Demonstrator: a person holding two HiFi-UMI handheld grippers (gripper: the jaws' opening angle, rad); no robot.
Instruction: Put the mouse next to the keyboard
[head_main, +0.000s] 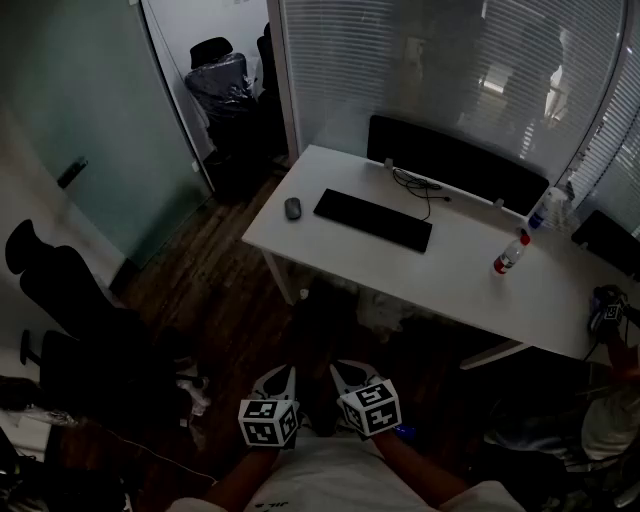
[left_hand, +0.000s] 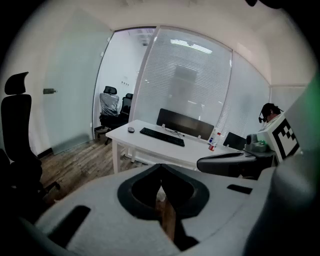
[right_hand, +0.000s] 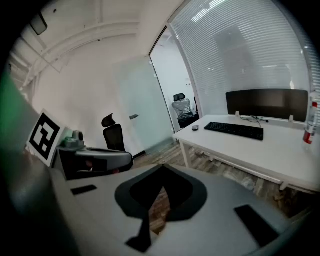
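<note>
Far ahead on the white desk (head_main: 330, 250), a small dark mouse (head_main: 292, 208) lies just left of the black keyboard (head_main: 372, 219). Both grippers hang low over the floor, close to my body and well short of the desk. My left gripper (head_main: 284, 374) and right gripper (head_main: 341, 372) sit side by side, each shut with nothing between the jaws. The left gripper view shows its tips (left_hand: 160, 167) meeting, with the mouse (left_hand: 131, 129) and keyboard (left_hand: 162, 136) distant. In the right gripper view the closed tips (right_hand: 161, 170) point towards the mouse (right_hand: 195, 128) and keyboard (right_hand: 235, 130).
A dark monitor (head_main: 455, 160) stands at the desk's back edge. Two bottles (head_main: 510, 253) (head_main: 545, 208) stand on its right part. Black office chairs (head_main: 70, 300) are at my left, another chair (head_main: 222, 75) beyond the doorway. Wooden floor (head_main: 210, 290) lies between me and the desk.
</note>
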